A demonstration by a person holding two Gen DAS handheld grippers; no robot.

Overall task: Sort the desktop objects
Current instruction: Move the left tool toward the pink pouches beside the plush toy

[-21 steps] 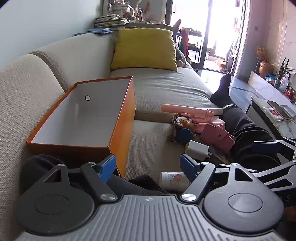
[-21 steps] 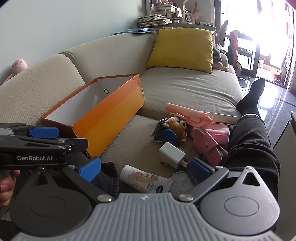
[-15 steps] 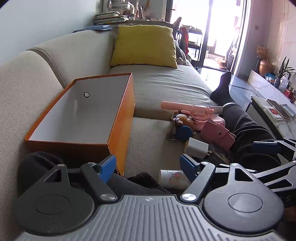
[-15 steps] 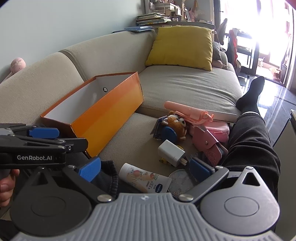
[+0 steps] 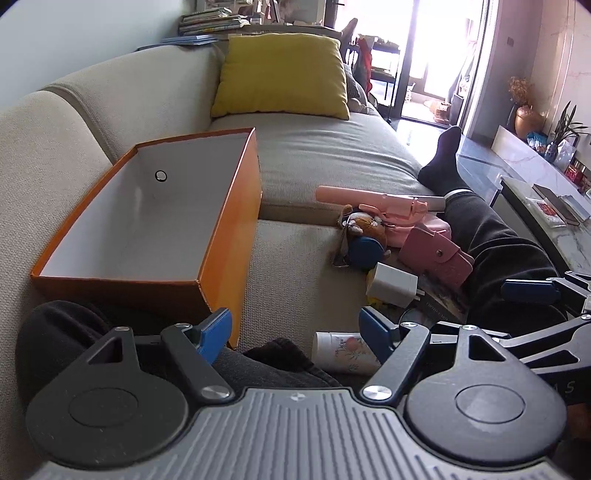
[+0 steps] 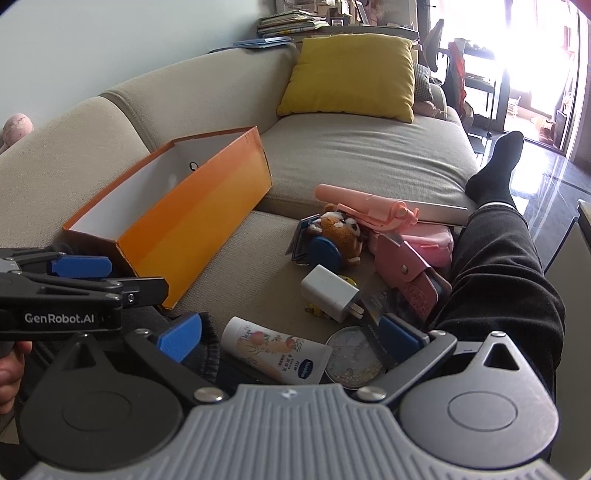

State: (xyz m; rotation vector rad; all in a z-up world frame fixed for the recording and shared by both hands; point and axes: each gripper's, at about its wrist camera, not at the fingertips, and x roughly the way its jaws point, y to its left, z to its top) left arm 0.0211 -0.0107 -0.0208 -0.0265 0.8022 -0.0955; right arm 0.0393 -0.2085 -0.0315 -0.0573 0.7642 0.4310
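Left gripper point(image 5: 295, 330) and right gripper point(image 6: 291, 334): both released, nothing grasped. Lotion tube point(image 6: 277, 349), white charger point(image 6: 330, 293), pink wallet point(image 6: 406, 273) near sofa point(image 6: 332, 155) front edge. Orange box point(image 5: 147, 221) against backrest.

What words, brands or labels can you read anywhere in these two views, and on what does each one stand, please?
"GenRobot.AI": white lettering on the side of the left gripper, seen in the right wrist view.
Blue oval logo and small print on the hand cream tube: too small to read.
Embossed mark on the pink key pouch: unreadable.
Stacked books behind the sofa: unreadable.
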